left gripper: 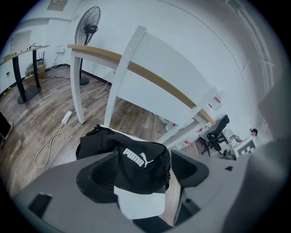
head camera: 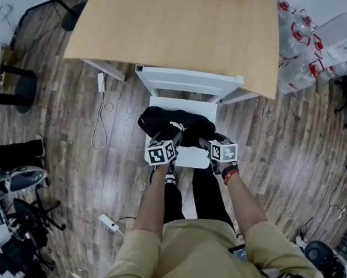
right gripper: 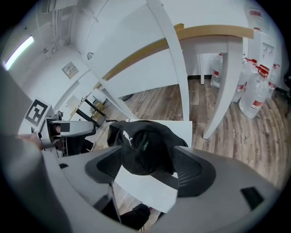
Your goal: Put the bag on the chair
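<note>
Black fabric bag (head camera: 175,128), likely soft and light, slumps on the chair (head camera: 190,158) mid-frame; your left gripper (left gripper: 141,169) and right gripper (right gripper: 148,166) gape wide, holding nothing. Take it by a bunched fold.

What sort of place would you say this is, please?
Probably an office or lab workroom: a wood-topped table with a white chair tucked under it, large water bottles and a pedestal fan.

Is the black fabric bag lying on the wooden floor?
No, the black fabric bag rests on the seat of the white chair.
</note>
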`<state>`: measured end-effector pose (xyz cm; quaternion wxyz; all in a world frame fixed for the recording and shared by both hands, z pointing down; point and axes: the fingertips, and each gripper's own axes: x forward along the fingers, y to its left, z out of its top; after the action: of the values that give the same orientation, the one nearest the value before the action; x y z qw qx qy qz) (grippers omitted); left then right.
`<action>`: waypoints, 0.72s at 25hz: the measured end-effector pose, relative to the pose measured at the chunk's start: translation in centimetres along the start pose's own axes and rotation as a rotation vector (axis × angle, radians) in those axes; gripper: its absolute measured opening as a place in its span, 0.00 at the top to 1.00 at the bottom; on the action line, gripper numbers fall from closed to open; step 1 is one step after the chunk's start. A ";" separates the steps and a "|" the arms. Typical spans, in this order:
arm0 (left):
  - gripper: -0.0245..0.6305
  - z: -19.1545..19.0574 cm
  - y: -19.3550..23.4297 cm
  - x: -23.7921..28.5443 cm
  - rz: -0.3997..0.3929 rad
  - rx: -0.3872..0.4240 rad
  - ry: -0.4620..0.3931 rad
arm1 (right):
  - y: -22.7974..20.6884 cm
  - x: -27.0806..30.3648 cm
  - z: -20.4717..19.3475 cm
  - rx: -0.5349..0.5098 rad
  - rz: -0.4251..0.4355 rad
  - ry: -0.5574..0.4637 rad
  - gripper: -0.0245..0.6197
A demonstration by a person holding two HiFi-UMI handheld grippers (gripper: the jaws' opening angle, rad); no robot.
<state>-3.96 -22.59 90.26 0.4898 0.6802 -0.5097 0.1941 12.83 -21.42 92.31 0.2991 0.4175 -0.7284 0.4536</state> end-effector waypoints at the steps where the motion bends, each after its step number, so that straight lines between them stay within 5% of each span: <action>1: 0.39 0.0 -0.6 -0.5 0.002 0.011 -0.002 | 0.3 -0.8 0.4 0.000 0.001 -0.011 0.41; 18: 0.42 2.5 -6.7 -13.5 -0.022 0.121 -0.144 | 8.3 -14.3 5.5 -0.090 -0.014 -0.205 0.41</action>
<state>-4.08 -17.94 75.66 0.4117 0.7263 -0.5235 0.1698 11.99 -19.63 74.99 0.2445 0.4531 -0.7718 0.3732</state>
